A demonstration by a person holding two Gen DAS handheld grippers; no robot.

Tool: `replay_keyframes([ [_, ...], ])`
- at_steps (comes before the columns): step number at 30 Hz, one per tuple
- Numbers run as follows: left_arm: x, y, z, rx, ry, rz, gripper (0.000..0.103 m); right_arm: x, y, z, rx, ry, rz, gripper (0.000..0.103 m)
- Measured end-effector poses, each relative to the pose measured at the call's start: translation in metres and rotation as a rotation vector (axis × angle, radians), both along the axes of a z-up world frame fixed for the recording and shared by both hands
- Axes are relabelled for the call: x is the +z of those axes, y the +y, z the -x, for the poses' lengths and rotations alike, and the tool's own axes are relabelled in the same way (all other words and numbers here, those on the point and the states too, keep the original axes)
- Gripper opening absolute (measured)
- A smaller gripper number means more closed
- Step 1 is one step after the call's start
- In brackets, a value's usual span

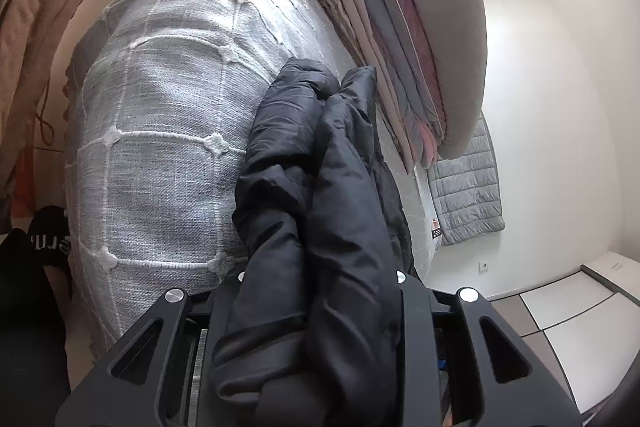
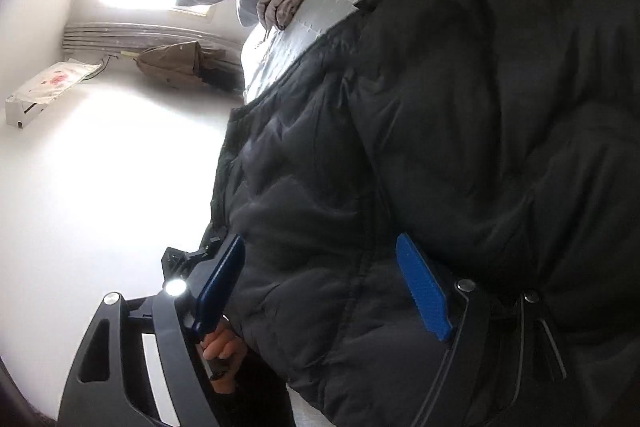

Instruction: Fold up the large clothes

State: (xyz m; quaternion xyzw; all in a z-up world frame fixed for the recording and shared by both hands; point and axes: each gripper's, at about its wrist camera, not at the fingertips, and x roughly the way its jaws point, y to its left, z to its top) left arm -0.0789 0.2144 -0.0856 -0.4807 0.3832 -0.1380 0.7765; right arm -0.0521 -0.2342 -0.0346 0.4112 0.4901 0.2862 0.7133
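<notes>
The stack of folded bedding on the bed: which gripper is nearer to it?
Hard to say. The left gripper, shut on the black jacket, and the open right gripper both see the bedding stack beyond the jacket.

The black jacket (image 1: 320,195) is quilted cloth with a faint sheen, smooth and puffy, creased where it bunches. Under it, the bed cover (image 1: 168,99) is coarse grey woven cloth, matt, crossed by raised white stitching with small knots. Beside the jacket, the stacked bedding (image 1: 420,39) looks soft and matt. The right tongs (image 2: 320,283) have ribbed blue plastic pads (image 2: 420,287) on matt black plastic arms with shiny metal bolts
</notes>
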Motion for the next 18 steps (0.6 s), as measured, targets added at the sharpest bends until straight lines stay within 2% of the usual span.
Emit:
replay_keyframes([
  [1, 0.000, 0.000, 0.000, -0.001, 0.001, 0.000, 0.024, 0.010, 0.001, 0.003, -0.010, -0.036, 0.048, 0.075],
  [4, 0.000, 0.000, 0.000, -0.002, 0.001, -0.003, 0.024, 0.043, -0.003, 0.020, -0.051, -0.149, 0.330, 0.075],
  [5, 0.001, -0.001, -0.001, -0.001, 0.000, -0.005, 0.024, 0.052, 0.000, 0.024, -0.058, -0.185, 0.480, 0.075],
  [6, 0.001, -0.001, -0.001, -0.001, -0.001, -0.005, 0.024, 0.054, 0.003, 0.026, -0.058, -0.198, 0.558, 0.075],
  [10, 0.006, -0.002, 0.001, 0.000, -0.012, -0.010, 0.024, 0.046, 0.008, 0.024, -0.021, -0.185, 0.625, 0.075],
  [13, 0.017, -0.006, 0.001, -0.009, -0.031, -0.024, 0.024, 0.024, 0.026, 0.016, 0.030, -0.172, 0.774, 0.076],
  [15, 0.026, -0.010, 0.002, -0.022, -0.051, -0.033, 0.024, 0.012, 0.034, 0.015, 0.050, -0.176, 0.826, 0.080],
  [18, 0.040, -0.018, 0.003, -0.038, -0.082, -0.055, 0.024, 0.009, 0.036, 0.016, 0.055, -0.172, 0.859, 0.081],
])
